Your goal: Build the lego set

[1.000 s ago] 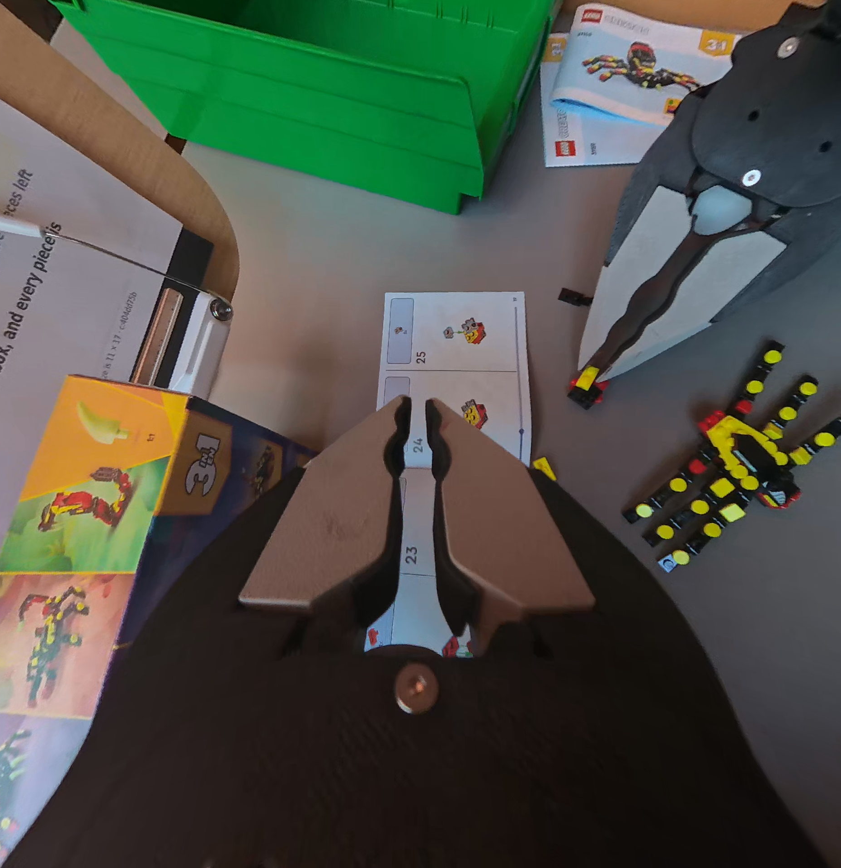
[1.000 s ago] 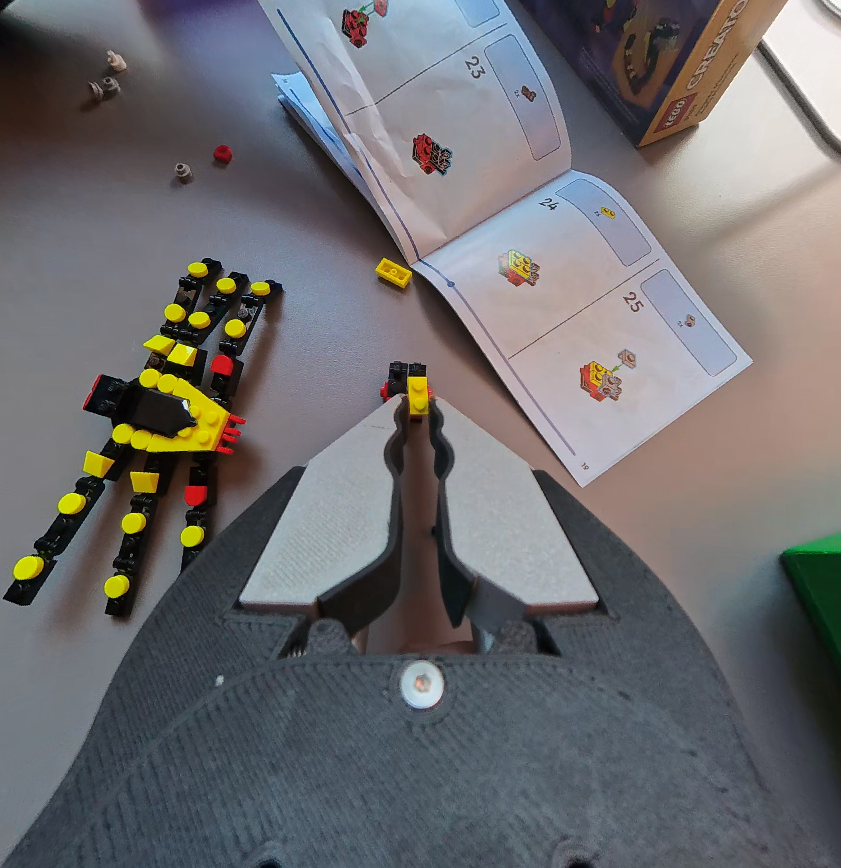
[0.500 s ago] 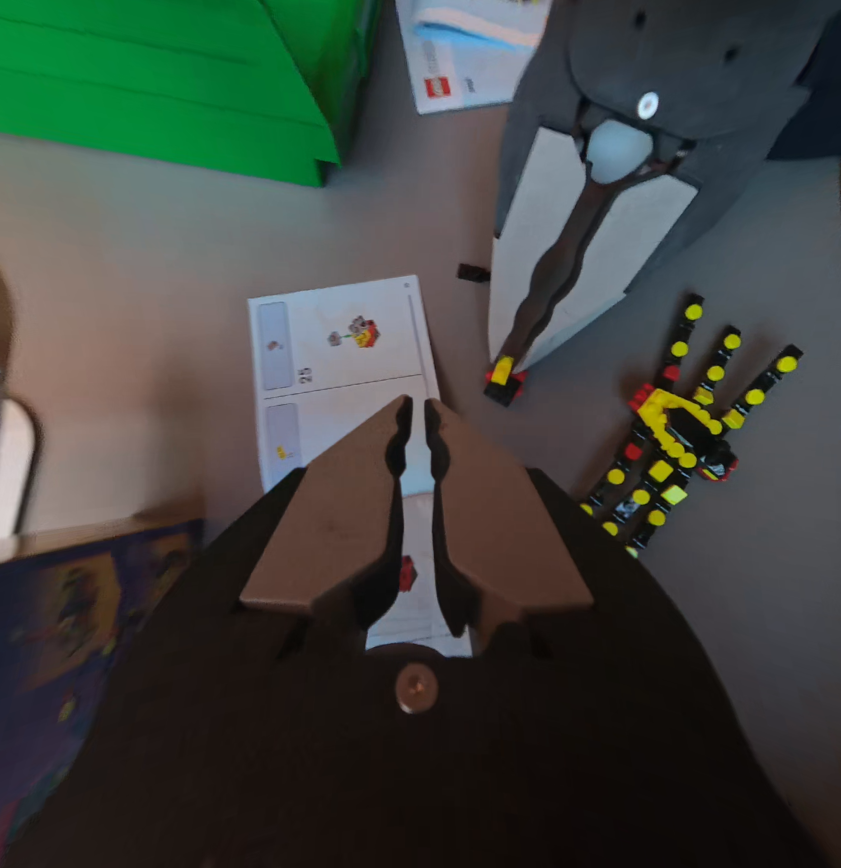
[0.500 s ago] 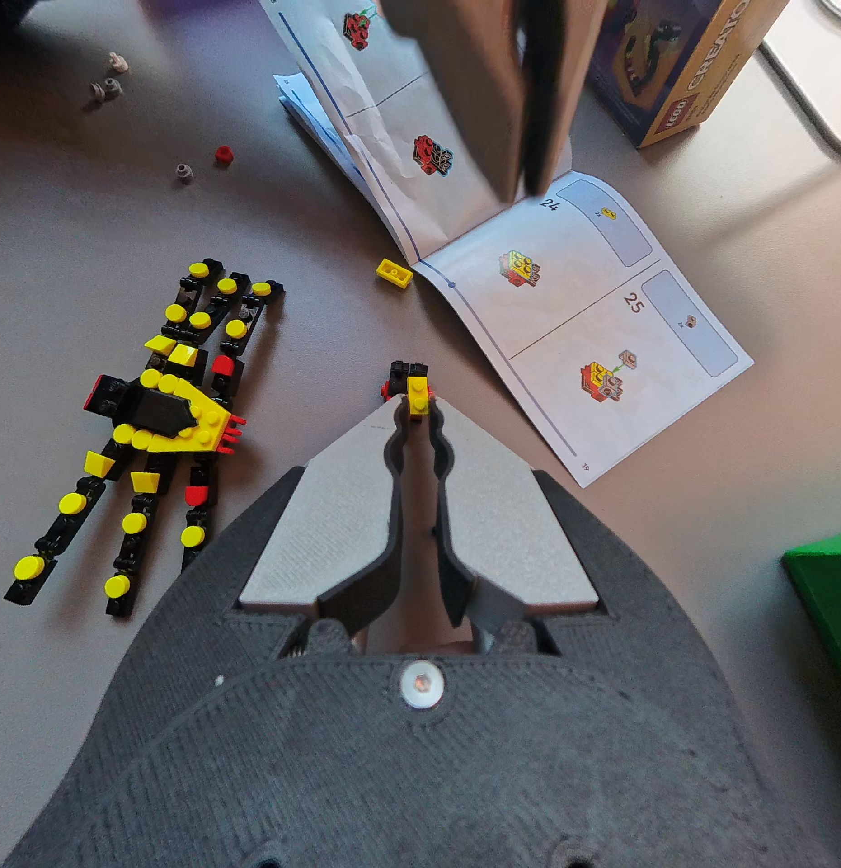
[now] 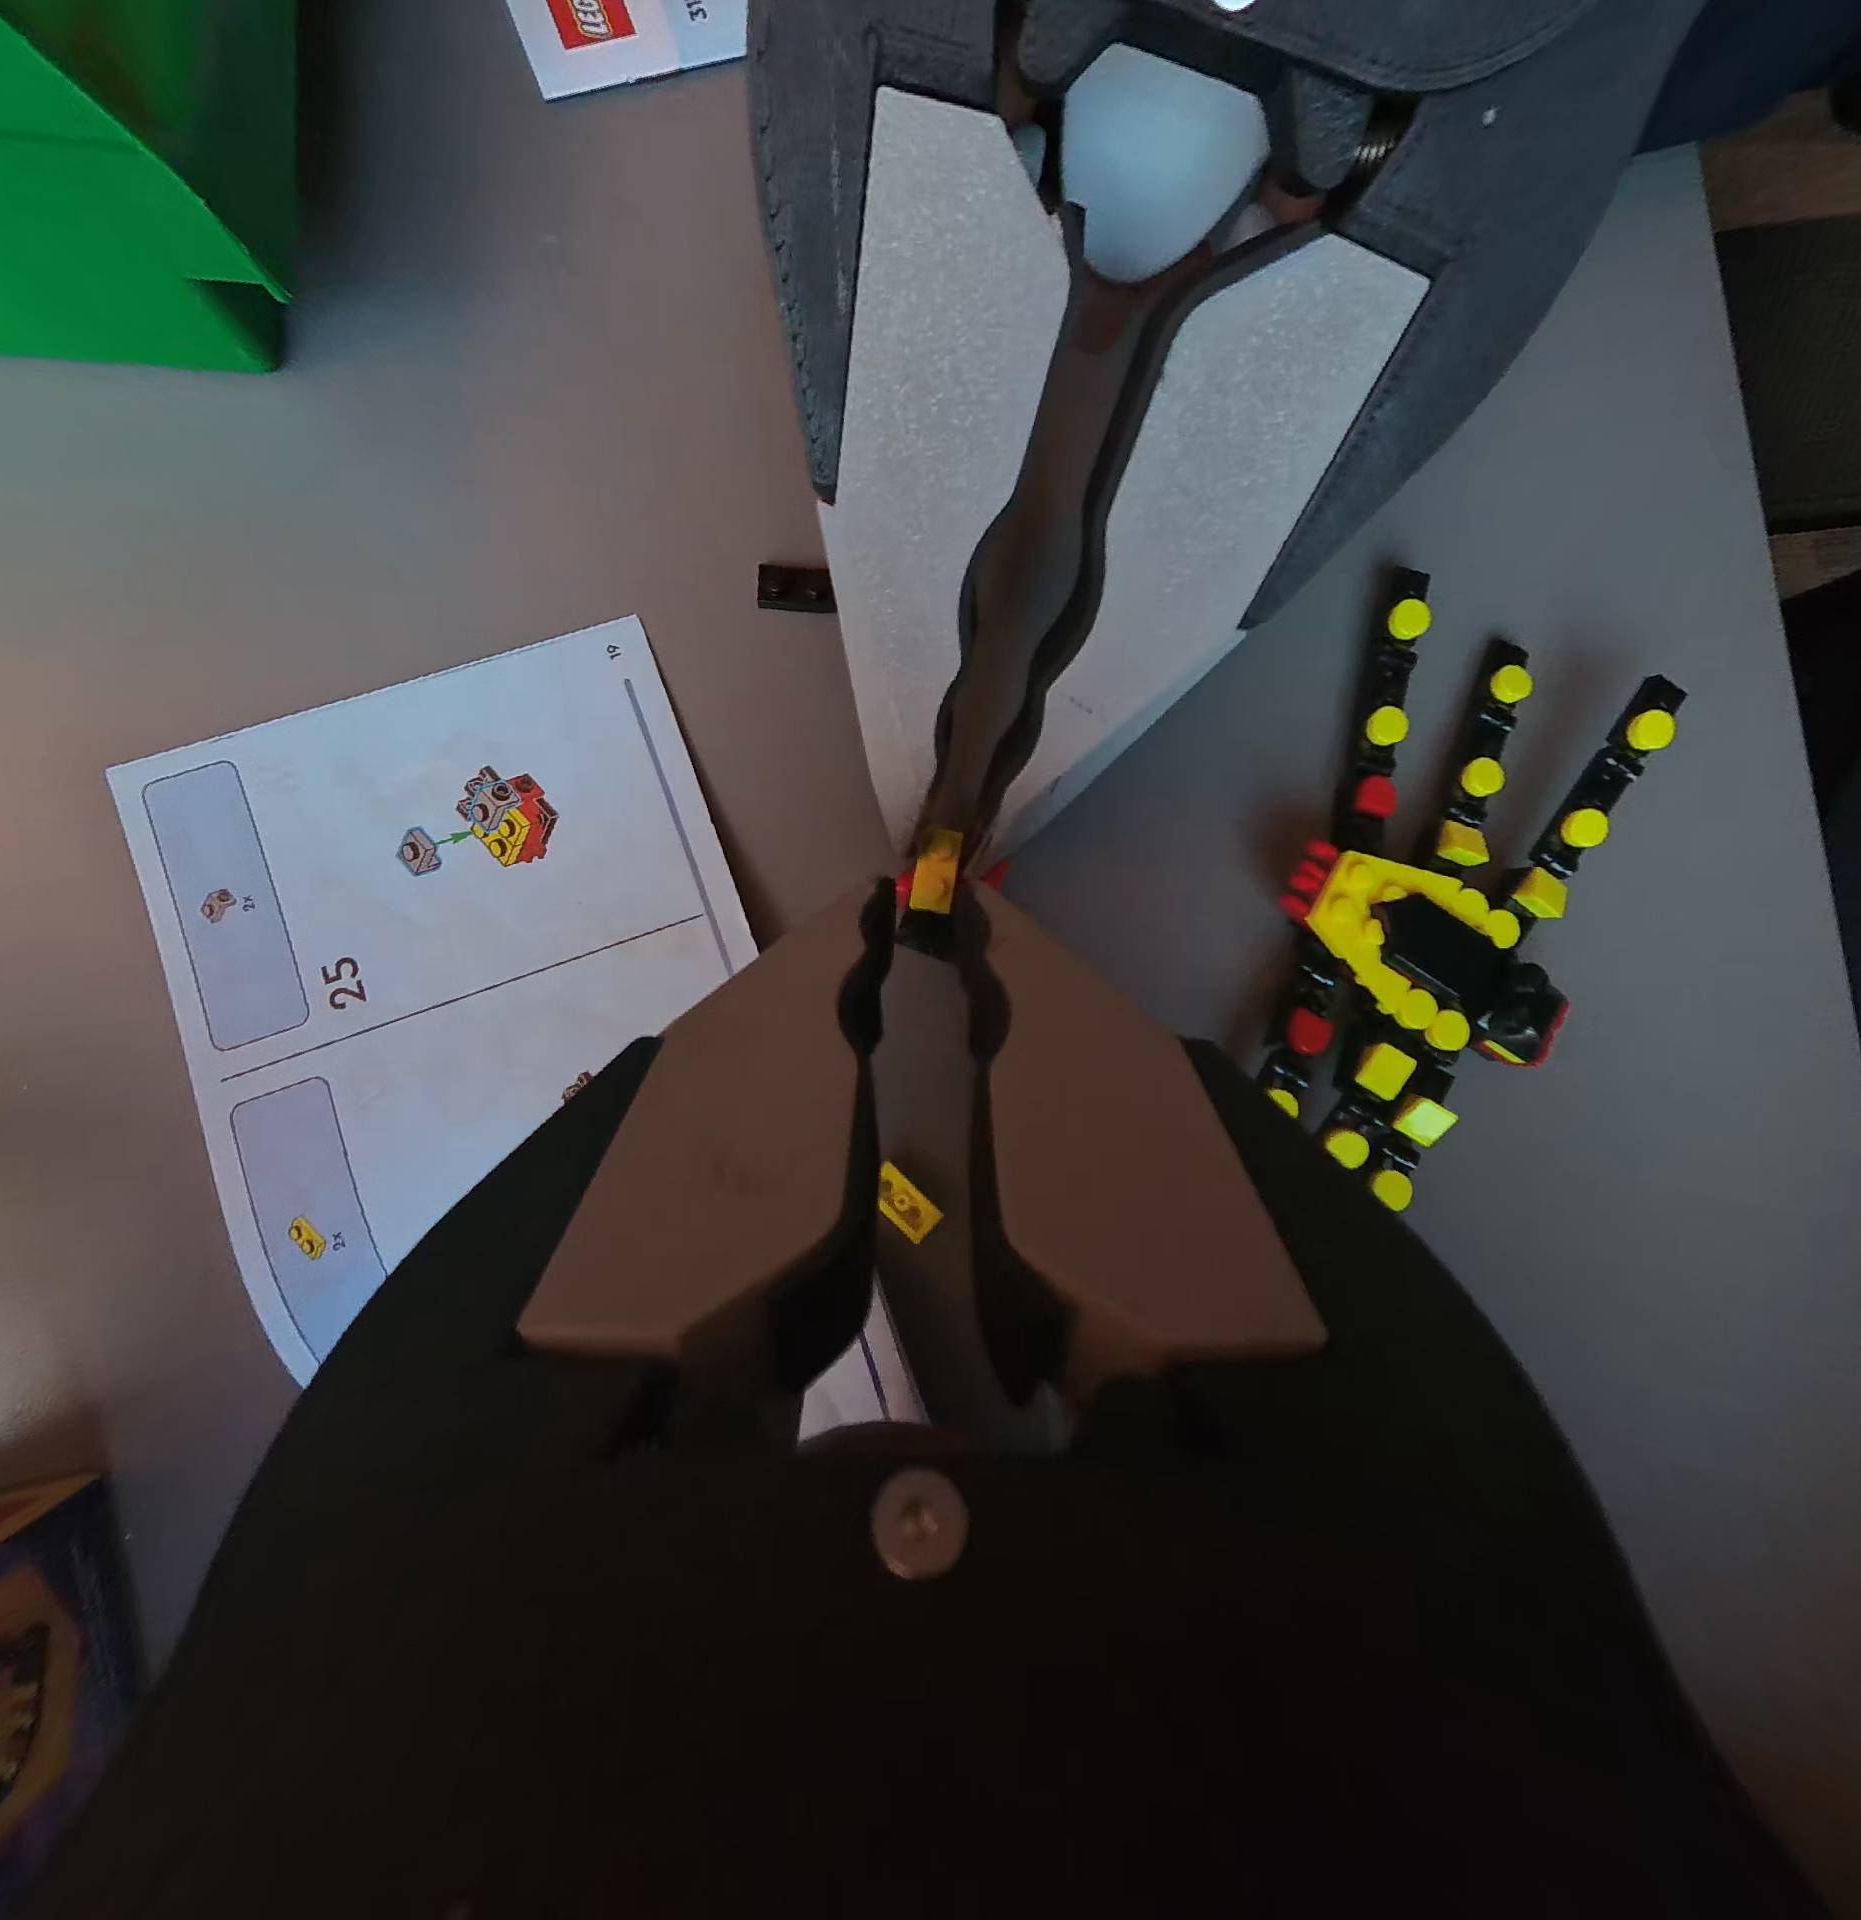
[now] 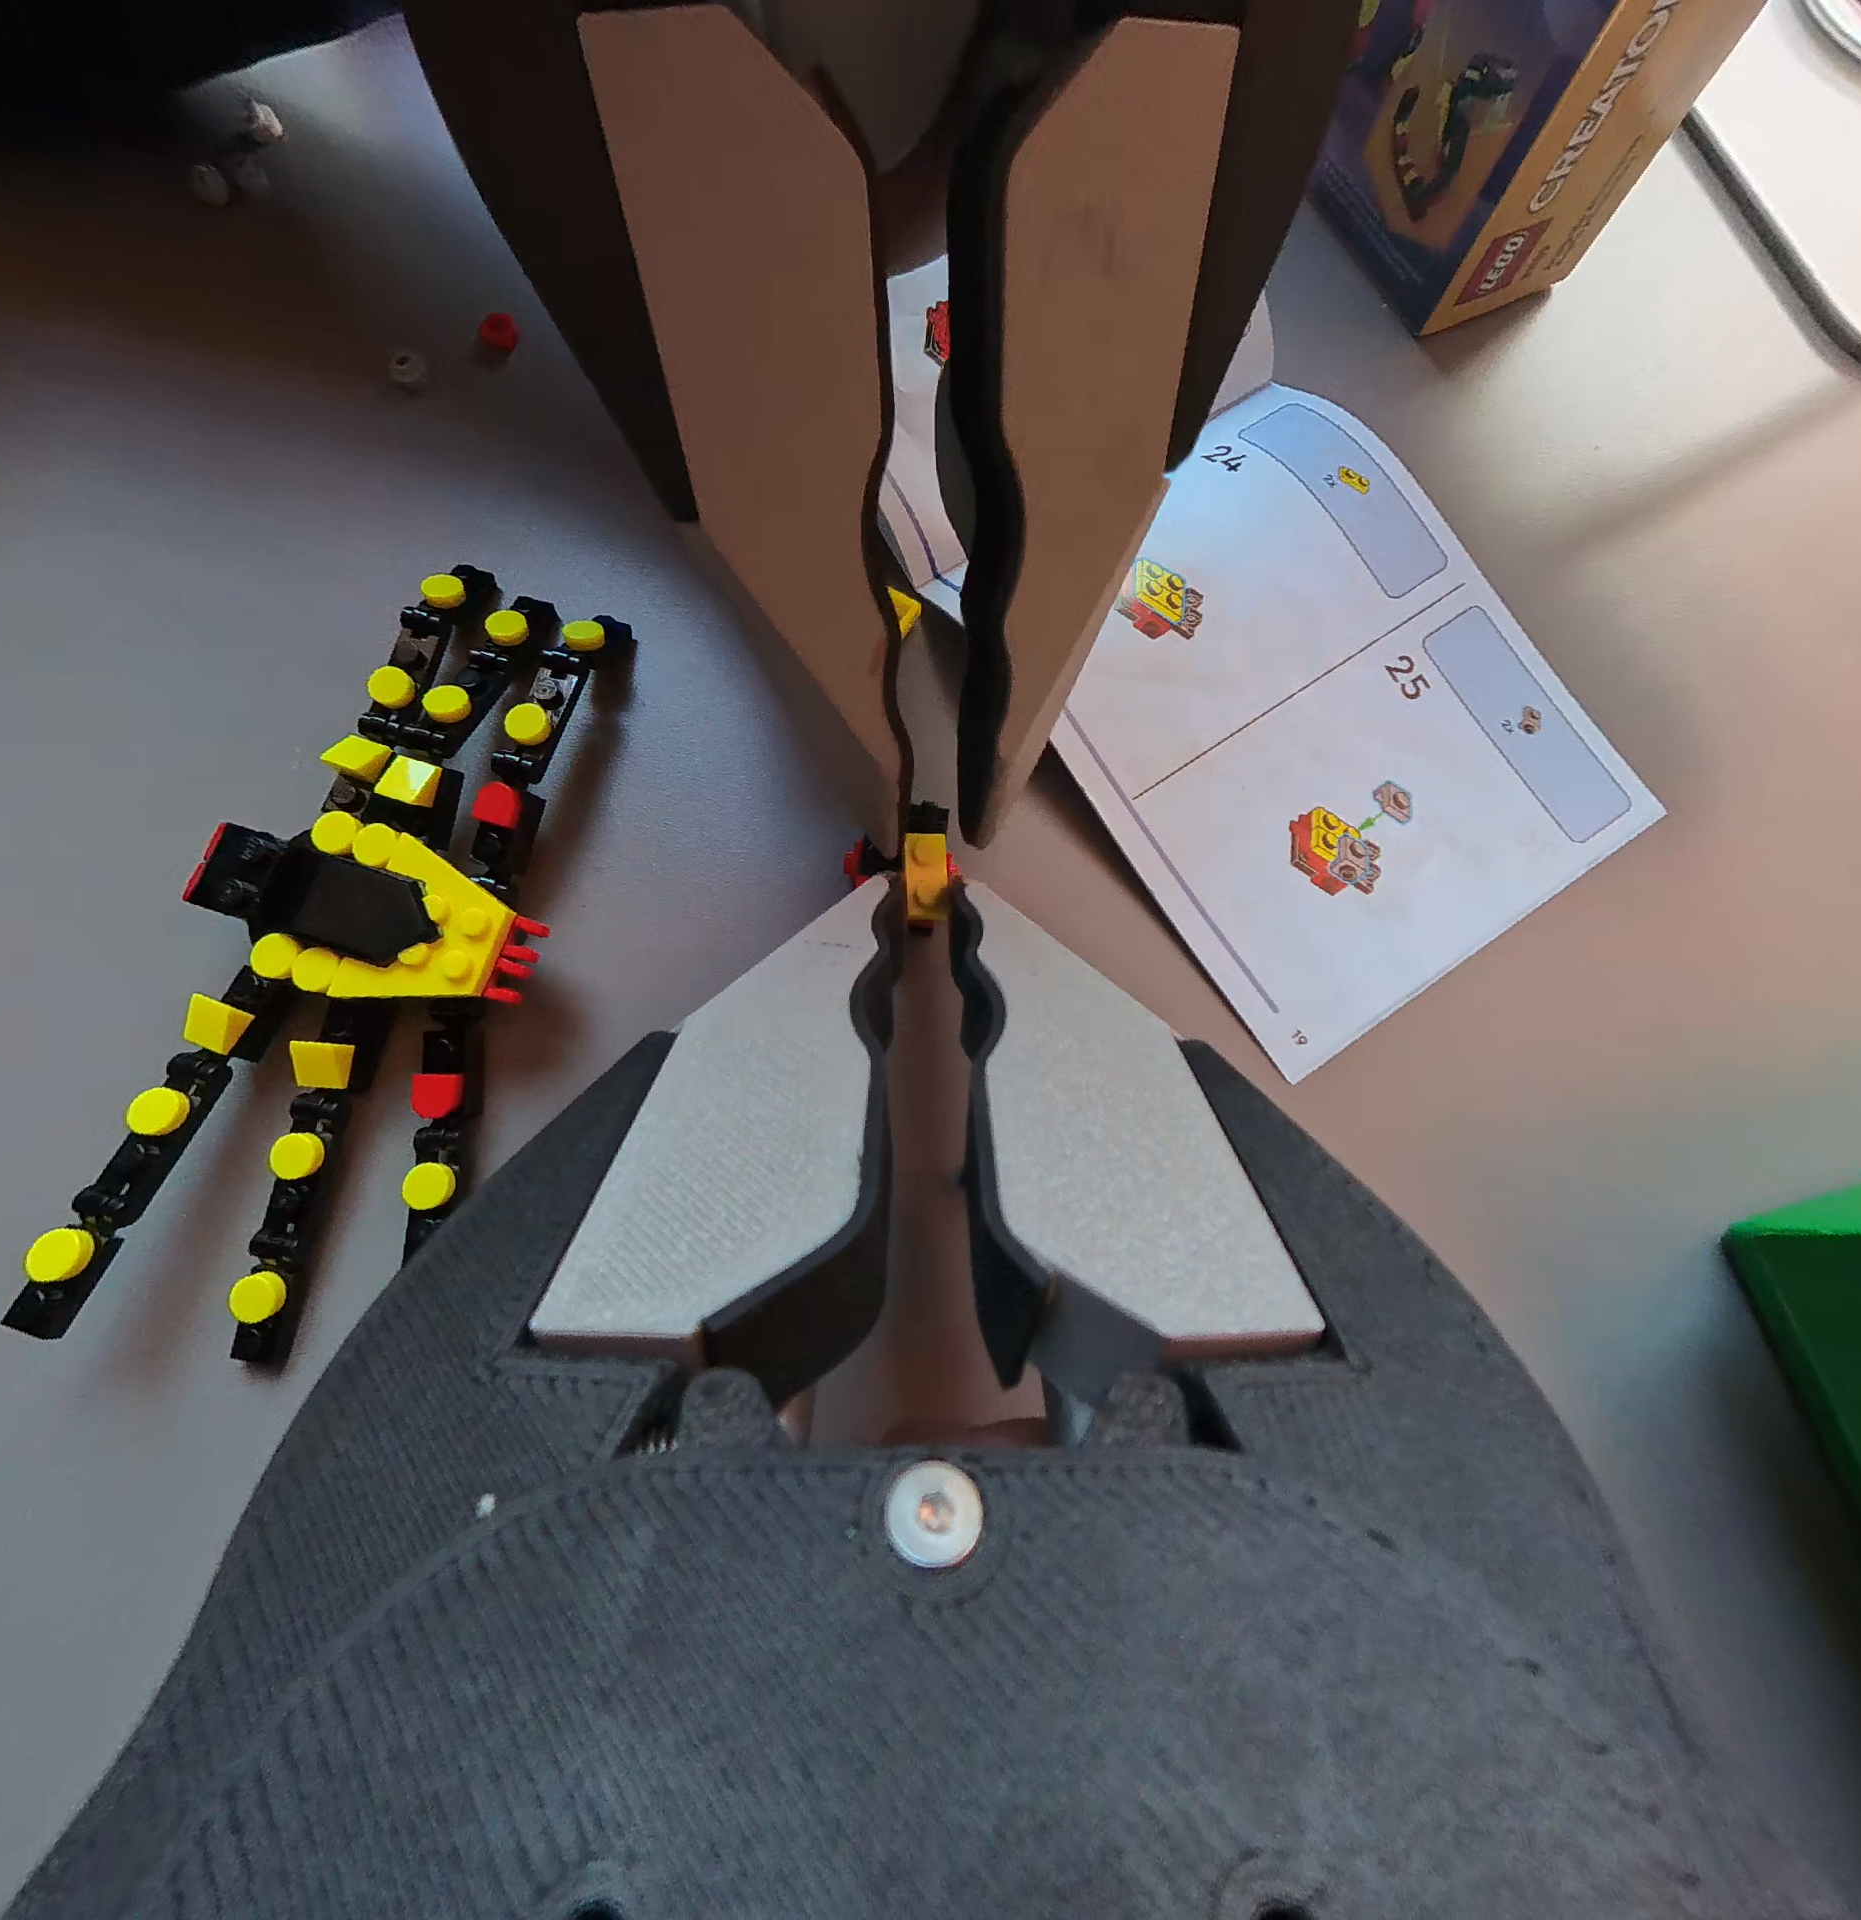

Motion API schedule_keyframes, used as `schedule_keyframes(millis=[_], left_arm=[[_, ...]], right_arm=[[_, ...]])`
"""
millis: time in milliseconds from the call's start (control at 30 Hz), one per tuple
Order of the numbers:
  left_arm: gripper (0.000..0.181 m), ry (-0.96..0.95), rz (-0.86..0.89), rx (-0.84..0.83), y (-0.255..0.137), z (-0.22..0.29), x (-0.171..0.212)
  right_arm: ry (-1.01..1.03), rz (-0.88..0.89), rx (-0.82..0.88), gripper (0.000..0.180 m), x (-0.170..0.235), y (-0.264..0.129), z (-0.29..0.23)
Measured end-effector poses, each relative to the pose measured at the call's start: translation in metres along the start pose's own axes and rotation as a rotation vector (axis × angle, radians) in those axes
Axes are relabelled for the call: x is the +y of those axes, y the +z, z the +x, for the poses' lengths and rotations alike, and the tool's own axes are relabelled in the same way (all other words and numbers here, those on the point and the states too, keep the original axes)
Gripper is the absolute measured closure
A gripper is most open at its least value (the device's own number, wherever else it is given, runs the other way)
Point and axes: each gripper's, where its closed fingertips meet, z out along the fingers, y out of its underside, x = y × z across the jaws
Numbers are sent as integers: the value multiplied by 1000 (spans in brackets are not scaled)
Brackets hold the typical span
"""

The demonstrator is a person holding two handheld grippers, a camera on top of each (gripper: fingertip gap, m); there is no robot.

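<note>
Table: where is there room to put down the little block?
Bare grey table lies between the instruction booklet, the green bin and the right hand-held gripper. It is crowded by the spider model and where the left hand-held gripper meets the small block.

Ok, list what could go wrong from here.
1. The right gripper pinches the small sub-assembly only at its fingertips; the left gripper, tips right at it, could knock it loose or twist it.
2. The loose yellow plate lies under the left gripper, easy to overlook or sweep aside.
3. The spider model lies close by; a slip might bump it.
</note>
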Motion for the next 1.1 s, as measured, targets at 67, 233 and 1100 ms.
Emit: schedule_keyframes(millis=[67,233,1100], left_arm=[[173,-3,-6,-1,2,0,1],[176,8,-14,13,4,2,3],[152,72,-19,56,-6,8,9]], right_arm=[[0,0,-1,175,0,0,0],[-5,1,-8,175,0,0,-2],[7,17,-76,175,-2,-2,-10]])
